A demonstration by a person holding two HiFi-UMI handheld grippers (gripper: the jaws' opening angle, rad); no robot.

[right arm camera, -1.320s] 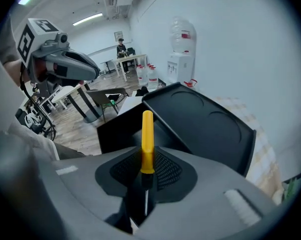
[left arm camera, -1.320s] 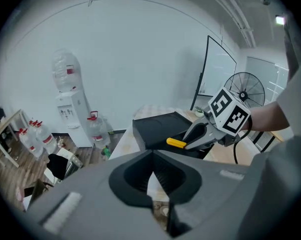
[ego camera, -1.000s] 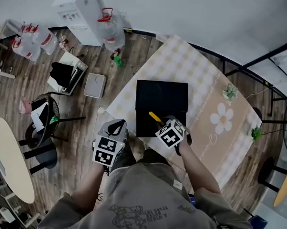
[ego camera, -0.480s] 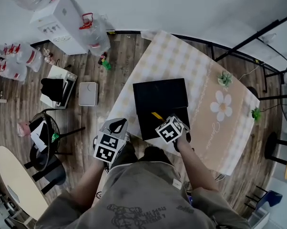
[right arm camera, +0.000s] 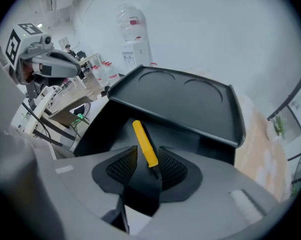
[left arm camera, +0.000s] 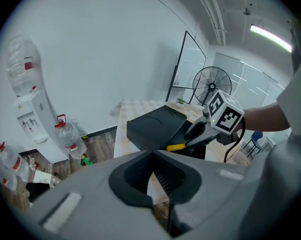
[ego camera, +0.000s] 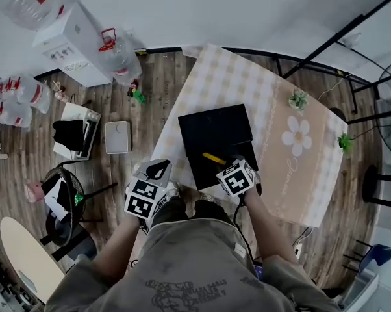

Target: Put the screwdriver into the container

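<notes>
A black container stands on the checked table with its lid raised towards the far side and its open cavity nearest me. My right gripper is shut on a yellow-handled screwdriver, gripped near the base of the handle. The handle points out over the cavity, above its near part. Beyond the table's left edge my left gripper hangs over the floor, jaws together with nothing between them. The left gripper view takes in the screwdriver and the right gripper from the side.
Two small potted plants sit on the table's right part. On the wooden floor to the left are water jugs, a white dispenser, a white box and a chair. A fan stands behind.
The head view has shifted, so the table sits a little differently in frame. The right gripper still holds the screwdriver over the container's near part; the left gripper stays off the table.
</notes>
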